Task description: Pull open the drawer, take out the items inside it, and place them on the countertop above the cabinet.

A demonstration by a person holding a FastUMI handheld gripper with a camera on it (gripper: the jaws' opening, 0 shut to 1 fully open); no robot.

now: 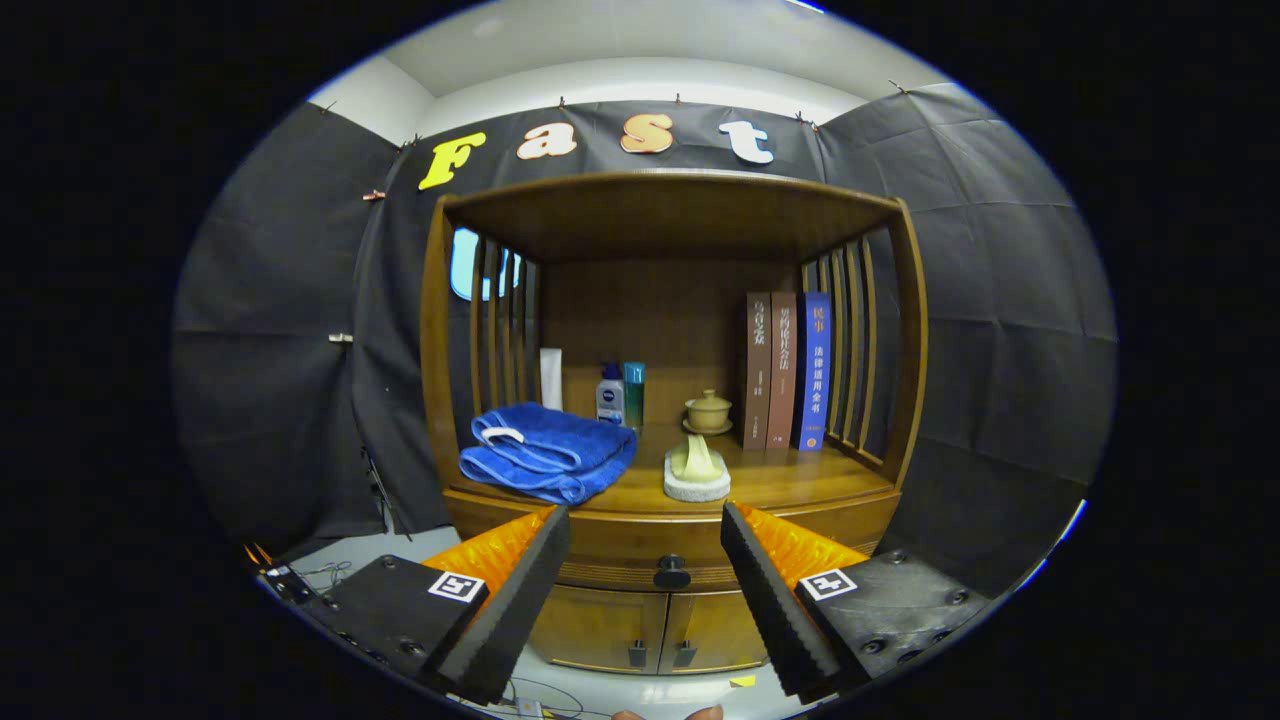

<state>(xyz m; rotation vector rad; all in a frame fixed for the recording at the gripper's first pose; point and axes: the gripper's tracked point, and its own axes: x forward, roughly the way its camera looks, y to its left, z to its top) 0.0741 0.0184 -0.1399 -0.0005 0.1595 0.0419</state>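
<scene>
Drawer (640,570) shut, flush in the cabinet (600,625) front under the countertop (800,485), its knob (672,573) dead ahead between the fingers and a little beyond their tips. Gripper (645,525) spread wide, pinching nothing, the gap level and centred on the knob, so a straight push forward would likely bring both fingers to either side of it. Towel (548,452) and sponge (697,472) already on the countertop; contents of the drawer hidden, so fits either a drawer yet to be emptied or one emptied and closed again.
</scene>
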